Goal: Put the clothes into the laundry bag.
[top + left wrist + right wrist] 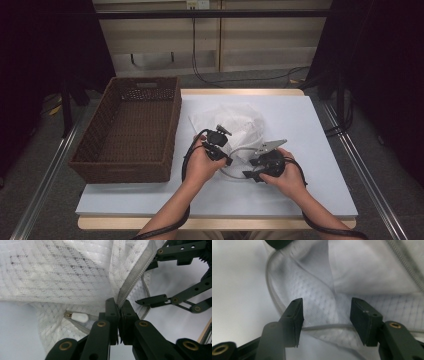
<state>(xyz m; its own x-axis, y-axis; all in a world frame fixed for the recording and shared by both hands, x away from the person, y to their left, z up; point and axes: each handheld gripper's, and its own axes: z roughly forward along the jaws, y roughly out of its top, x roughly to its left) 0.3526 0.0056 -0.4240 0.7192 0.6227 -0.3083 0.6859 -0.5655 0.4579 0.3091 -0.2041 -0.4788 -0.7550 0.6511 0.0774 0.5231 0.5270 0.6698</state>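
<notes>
A white mesh zip bag (pixel 235 122) lies crumpled in the middle of the table. My left gripper (pixel 119 305) is shut on its grey zipper tape (pixel 136 275), which runs up and away from the jaws. The white zipper pull (pixel 78 317) lies just left of those jaws. In the high view the left gripper (pixel 227 161) sits at the bag's near edge. My right gripper (pixel 326 315) is open, and the bag's mesh and its corded hem (pixel 327 326) lie between the jaws, untouched by the pads. It faces the left gripper from the right (pixel 250 169).
A brown wicker basket (pixel 120 170) stands empty at the table's left, close beside the left hand. The pale table top (pixel 300 130) has bare room to the right and front. Cables trail from both grippers along the forearms.
</notes>
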